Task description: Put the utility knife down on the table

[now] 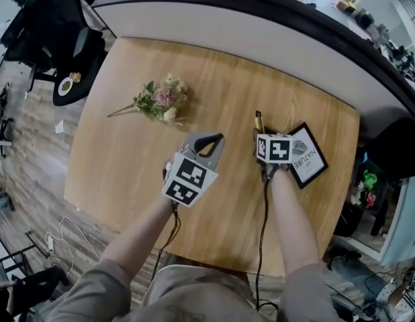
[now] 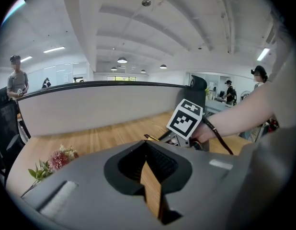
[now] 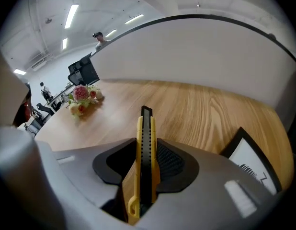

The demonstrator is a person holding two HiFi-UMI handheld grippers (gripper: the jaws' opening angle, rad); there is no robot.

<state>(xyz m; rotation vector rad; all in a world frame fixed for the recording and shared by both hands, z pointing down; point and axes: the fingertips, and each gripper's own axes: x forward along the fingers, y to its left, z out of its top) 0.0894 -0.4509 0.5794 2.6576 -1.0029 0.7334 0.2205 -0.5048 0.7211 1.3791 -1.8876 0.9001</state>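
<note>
– Between the jaws of the right hand-held gripper is where the utility knife is, then?
– Yes. That hand-held gripper is clenched on the yellow body, so the knife is in its grasp and not yet lying on the worktop. Its long axis runs straight out along the jaws, tip away from the person, and it stands on edge with the notched track facing up.
– And which way is down for it?
– Bare wood shows ahead of and under the tip, so the move looks like a short lowering and a release. Whether the knife touches the wood already cannot be told.
– Anything close by?
– A black picture frame holding a printed card lies just beside that gripper on its right. A small bunch of flowers lies well apart, far left.
– The other one?
– The left hand-held gripper has its jaws together on nothing, near the right one, and seems to have no part in this.
</note>
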